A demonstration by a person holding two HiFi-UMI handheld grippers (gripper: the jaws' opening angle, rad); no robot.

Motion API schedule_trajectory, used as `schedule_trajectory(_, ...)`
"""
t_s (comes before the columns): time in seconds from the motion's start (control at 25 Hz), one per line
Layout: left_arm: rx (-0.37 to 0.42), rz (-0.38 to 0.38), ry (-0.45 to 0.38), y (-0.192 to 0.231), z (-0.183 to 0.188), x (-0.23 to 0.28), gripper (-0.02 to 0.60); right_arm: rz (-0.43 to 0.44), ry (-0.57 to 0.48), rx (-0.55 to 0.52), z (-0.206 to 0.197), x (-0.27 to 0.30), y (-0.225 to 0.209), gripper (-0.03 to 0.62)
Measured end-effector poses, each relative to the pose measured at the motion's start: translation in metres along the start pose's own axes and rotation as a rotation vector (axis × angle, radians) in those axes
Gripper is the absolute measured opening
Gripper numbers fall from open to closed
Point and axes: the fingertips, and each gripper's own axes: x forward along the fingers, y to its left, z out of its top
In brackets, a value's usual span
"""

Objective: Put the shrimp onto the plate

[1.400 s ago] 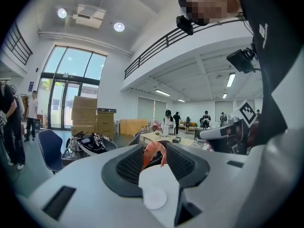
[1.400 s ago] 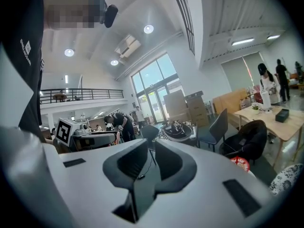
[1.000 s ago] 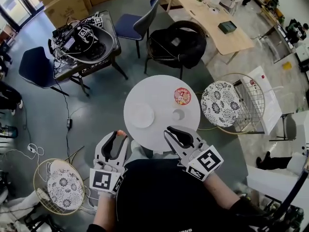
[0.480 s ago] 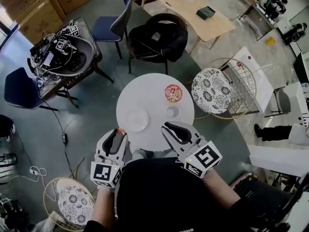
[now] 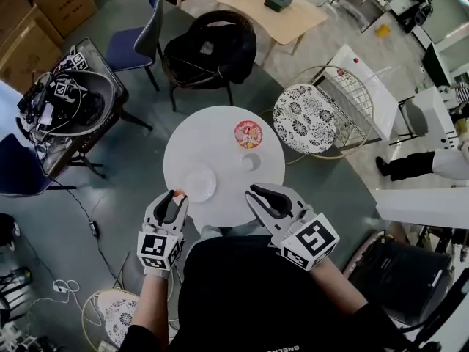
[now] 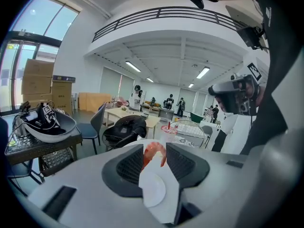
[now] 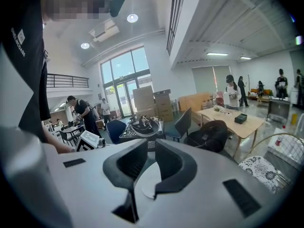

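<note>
Firstly, one round white surface (image 5: 220, 141) is standing below the person, carrying three items.

Seating, three noted: one wire chair with a patterned cushion (image 5: 304, 119) is standing to the right of the surface, one black chair (image 5: 209, 50) beyond it, and one blue chair (image 5: 135, 42) further off to the left.

Tools, two. The left tool (image 5: 174, 198) is hovering at the near-left rim of the surface. In the left gripper view its jaws are standing partly apart and pressing on one thing from both sides, the shrimp. The right tool (image 5: 256, 192) is hovering over the near-right rim. In the right gripper view (image 7: 151, 148) its jaws are drawn together with only a slit showing between them, and they are holding nothing.

Plates, one: a white plate (image 5: 198, 183) is lying bare on the near-left part of the surface, between the two tools and nearer the left one.

Cups, two: one with a red printed lid (image 5: 248, 134) is standing on the far-right part of the surface, and one small white cup (image 5: 250, 161) is standing just in front of it.

Shrimp, one: the orange-pink shrimp (image 6: 152, 154) is sitting clamped between the left tool's jaws, curled, its tip showing past them. It is hanging near the plate, not on it.
</note>
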Motion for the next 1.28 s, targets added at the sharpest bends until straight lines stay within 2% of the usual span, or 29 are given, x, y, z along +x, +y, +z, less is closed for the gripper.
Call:
schedule_trajectory(0.6,-0.004,-0.15,0.192,0.007,-0.077,0.061,0.152,-0.209,0.028,0.029,-0.012,-0.03,-0.018,0.058)
schedule_trajectory(1.28,0.008,-0.228,0.362,0.014,-0.156,0.104,0.147,-0.31,0.091,0.036,-0.027,-0.044,-0.024,0.058)
